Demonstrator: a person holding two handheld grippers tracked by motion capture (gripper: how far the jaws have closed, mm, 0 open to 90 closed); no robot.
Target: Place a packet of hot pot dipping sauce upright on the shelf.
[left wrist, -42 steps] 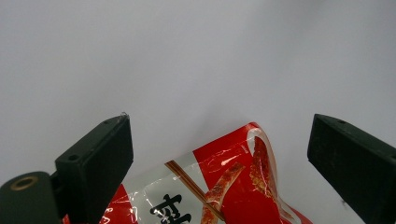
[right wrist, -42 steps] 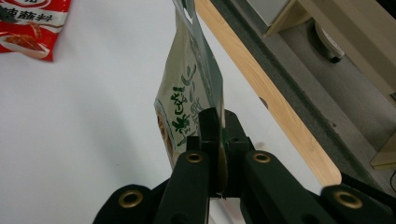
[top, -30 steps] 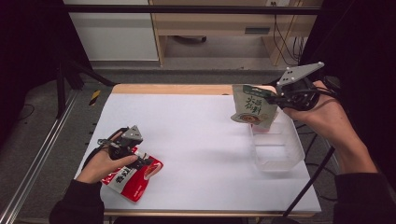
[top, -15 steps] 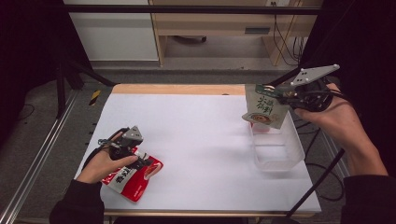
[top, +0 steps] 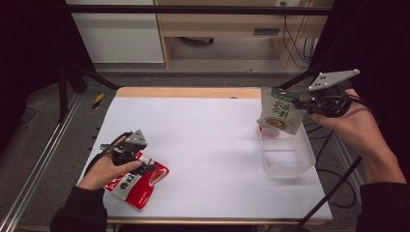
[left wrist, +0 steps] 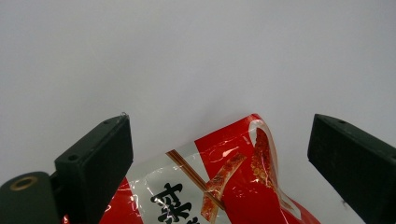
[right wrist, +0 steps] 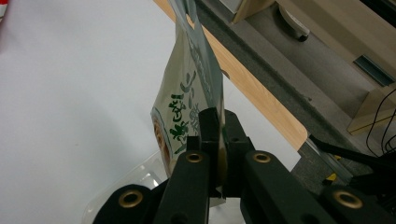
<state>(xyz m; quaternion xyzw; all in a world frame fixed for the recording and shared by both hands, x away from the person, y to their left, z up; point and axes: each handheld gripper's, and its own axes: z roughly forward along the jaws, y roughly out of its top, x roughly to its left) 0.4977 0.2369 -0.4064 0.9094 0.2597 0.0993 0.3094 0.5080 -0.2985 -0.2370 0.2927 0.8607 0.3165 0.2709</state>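
Jaws w/ green pouch (top: 281,115) — nearer tub (top: 290,166)

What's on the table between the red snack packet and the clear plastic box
Nothing: in the high view the stretch of white table between the red snack packet and the clear plastic box is bare.

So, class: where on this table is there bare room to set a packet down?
The white table is bare between the red packet and the clear tub. It is crowded at the tub, under the green packet.
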